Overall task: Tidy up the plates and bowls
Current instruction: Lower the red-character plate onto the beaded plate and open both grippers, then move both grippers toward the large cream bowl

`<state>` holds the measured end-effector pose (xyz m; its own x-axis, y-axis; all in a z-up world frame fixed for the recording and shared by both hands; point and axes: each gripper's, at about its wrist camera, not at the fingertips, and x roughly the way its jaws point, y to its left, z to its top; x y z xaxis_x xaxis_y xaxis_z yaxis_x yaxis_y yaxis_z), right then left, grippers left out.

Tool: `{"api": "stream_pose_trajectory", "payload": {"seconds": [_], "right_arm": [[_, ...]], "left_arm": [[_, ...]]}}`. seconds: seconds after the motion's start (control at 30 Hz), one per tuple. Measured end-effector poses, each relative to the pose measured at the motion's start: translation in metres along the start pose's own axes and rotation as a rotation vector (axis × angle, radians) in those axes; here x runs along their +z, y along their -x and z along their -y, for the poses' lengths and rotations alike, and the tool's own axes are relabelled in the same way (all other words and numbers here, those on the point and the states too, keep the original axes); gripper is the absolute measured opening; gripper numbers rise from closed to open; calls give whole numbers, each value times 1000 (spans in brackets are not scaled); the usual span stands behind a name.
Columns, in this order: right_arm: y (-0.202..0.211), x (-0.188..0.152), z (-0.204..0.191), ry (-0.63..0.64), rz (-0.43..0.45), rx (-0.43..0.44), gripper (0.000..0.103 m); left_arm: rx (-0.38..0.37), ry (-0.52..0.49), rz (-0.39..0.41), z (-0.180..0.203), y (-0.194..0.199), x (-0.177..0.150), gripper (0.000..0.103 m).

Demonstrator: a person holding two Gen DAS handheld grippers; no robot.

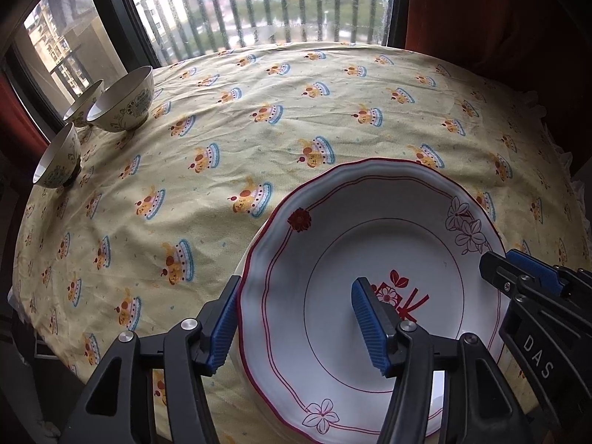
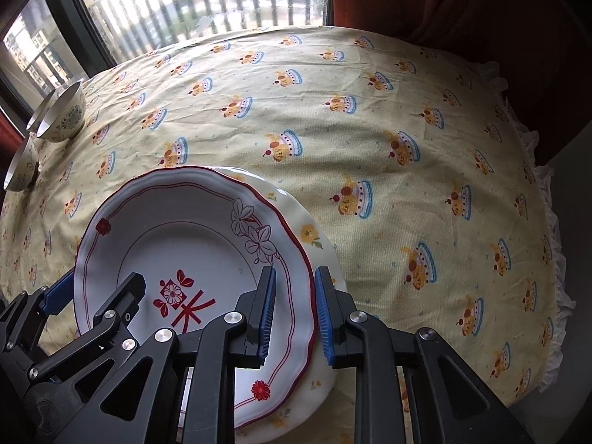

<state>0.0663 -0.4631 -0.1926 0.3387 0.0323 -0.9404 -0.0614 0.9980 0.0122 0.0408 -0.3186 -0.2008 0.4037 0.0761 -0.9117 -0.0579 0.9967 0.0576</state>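
— Between the pads of the right claw (image 2: 295, 318) I see the right rim of the red-rimmed plate (image 2: 192, 259). Is it gripped?

— Not surely. The pads stand narrow, one on each side of the rim, but a small gap shows, so I judge it is not clamped.

— And the left claw (image 1: 299, 327)?

— It is wide. One pad is outside the left rim, the other over the middle of the plate.

— Why from both sides?

— Probably to keep the plate level. It lies on a cream plate with yellow flowers (image 2: 314, 236), near the near edge of the table (image 2: 407, 129).

— And the bowls?

— Three bowls (image 1: 124, 101) stand close together at the far left, well apart from the plates, not stacked.
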Motion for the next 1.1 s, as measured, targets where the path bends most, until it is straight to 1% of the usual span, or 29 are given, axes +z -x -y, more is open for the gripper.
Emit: {"api": "stream_pose_trajectory", "payload": {"seconds": [0.2, 0.3, 0.37, 0.53, 0.63, 0.7, 0.73, 0.8, 0.87, 1.0, 1.1], "right_arm": [[-1, 2, -3, 16, 9, 2, 25], [-1, 1, -2, 20, 10, 4, 25], [0, 0, -1, 18, 7, 6, 25], [6, -2, -2, 33, 20, -8, 27], [11, 0, -3, 40, 35, 5, 34], [14, 1, -2, 30, 39, 16, 45], [16, 2, -2, 24, 44, 19, 48], [21, 4, -3, 16, 56, 29, 63], [26, 7, -7, 12, 68, 53, 69], [35, 12, -23, 31, 91, 66, 72], [41, 14, -39, 46, 123, 52, 72]], "left_arm": [[10, -14, 18, 1, -3, 2, 66], [-14, -16, 13, 1, -4, 2, 75], [-26, -19, 8, 2, -3, 0, 78], [-42, -1, 4, -1, -2, -2, 82], [-44, 9, 2, -9, 3, 0, 84], [-39, 20, 12, -17, 7, 2, 89], [-37, 27, 16, -22, 9, 3, 90], [-45, 32, 20, -30, 12, 5, 93], [-55, 34, 30, -36, 17, 7, 94], [-89, 32, 48, -47, 25, 12, 96], [-101, 12, 53, -56, 27, 17, 96]]}}
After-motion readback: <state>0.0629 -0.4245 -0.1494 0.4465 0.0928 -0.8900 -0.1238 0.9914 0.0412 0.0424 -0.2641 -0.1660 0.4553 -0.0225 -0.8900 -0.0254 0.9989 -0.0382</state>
